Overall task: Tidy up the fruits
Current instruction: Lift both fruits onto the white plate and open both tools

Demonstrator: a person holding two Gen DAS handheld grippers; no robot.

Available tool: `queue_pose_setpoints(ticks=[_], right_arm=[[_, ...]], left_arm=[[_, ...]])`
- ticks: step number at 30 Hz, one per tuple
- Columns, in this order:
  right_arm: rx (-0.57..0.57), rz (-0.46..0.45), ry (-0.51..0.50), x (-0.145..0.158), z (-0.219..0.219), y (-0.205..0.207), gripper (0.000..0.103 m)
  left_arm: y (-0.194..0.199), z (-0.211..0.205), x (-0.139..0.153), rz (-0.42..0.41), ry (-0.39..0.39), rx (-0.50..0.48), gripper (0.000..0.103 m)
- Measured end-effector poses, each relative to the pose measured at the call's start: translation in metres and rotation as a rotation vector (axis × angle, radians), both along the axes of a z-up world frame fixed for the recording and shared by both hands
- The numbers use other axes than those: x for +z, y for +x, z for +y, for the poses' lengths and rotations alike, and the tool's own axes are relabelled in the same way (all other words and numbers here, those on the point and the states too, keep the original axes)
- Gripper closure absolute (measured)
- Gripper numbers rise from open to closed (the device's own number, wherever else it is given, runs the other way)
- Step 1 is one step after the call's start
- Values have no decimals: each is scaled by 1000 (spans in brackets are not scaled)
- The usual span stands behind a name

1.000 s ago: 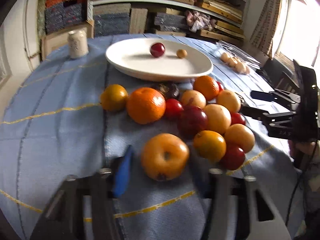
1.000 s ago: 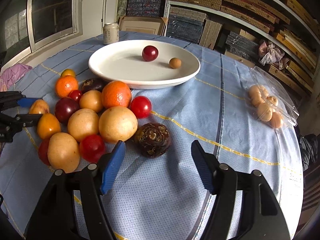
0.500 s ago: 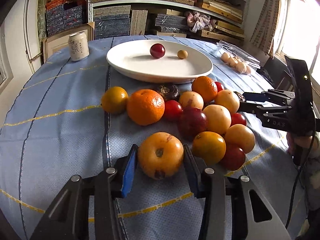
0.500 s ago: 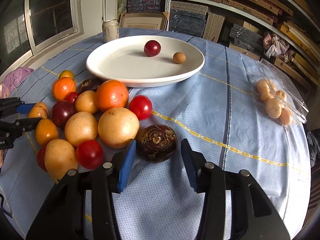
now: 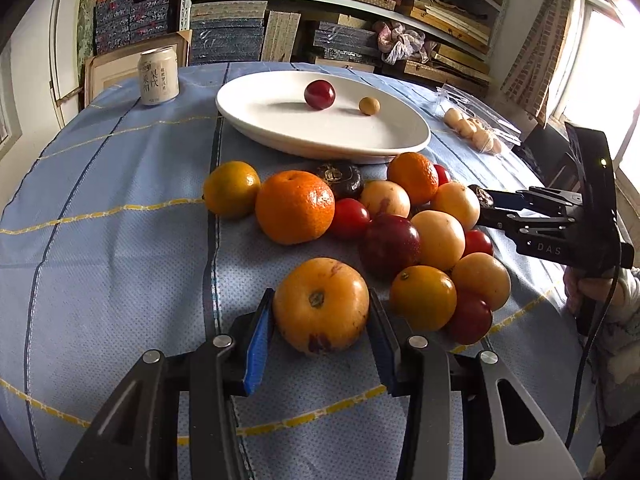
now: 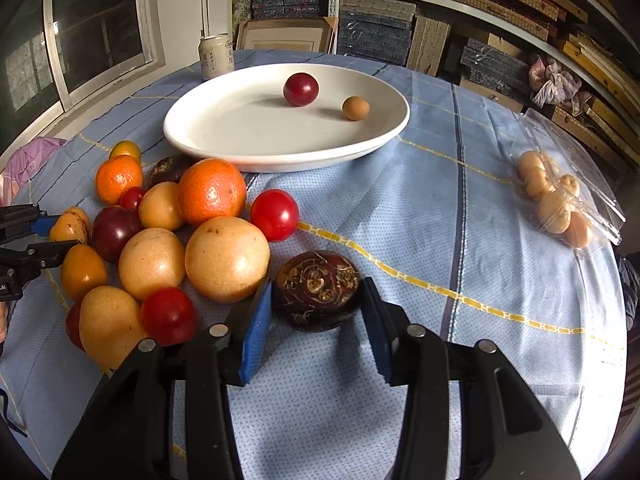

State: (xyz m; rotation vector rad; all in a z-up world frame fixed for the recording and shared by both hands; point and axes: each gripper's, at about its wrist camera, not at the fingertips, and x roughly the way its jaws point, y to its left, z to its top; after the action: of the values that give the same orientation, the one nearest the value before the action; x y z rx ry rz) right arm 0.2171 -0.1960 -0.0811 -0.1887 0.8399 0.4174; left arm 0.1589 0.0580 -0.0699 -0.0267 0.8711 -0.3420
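Fruits (image 5: pixel 400 236) are sitting heaped on the blue-clothed desk (image 5: pixel 112 264) just in front of a white plate (image 5: pixel 280 128), which is already carrying a red plum (image 5: pixel 319 95) and a small brown fruit (image 5: pixel 369 105). The left tongs (image 5: pixel 320 320) are gripping an orange persimmon (image 5: pixel 320 304) at the near edge of the heap, while the right tongs (image 6: pixel 316 304), whose jaws have just been closing, are pressing both blue pads against a dark, patterned fruit (image 6: pixel 316 288) beside the pile. A drink can (image 5: pixel 158 76) and a clear bag of pale fruit (image 6: pixel 560 204) are standing apart.
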Motion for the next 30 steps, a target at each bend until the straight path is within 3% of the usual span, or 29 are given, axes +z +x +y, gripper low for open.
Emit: queue_pose_setpoints(ticks=[6, 12, 15, 17, 21, 30], right_arm=[[-40, -53, 9, 9, -9, -14, 60], [-95, -124, 129, 38, -28, -30, 60], [-96, -154, 173, 61, -29, -34, 60], [-83, -178, 185, 81, -23, -28, 60], [-83, -194, 229, 108, -2, 8, 60], [-83, -95, 184, 59, 49, 89, 60]], left_arm=[[-3, 9, 8, -56, -5, 45, 59], [1, 22, 29, -95, -28, 116, 59], [19, 22, 52, -86, -34, 118, 59], [35, 13, 72, -129, 13, 115, 59], [75, -9, 90, -169, 39, 118, 59], [153, -30, 50, -98, 63, 171, 59]])
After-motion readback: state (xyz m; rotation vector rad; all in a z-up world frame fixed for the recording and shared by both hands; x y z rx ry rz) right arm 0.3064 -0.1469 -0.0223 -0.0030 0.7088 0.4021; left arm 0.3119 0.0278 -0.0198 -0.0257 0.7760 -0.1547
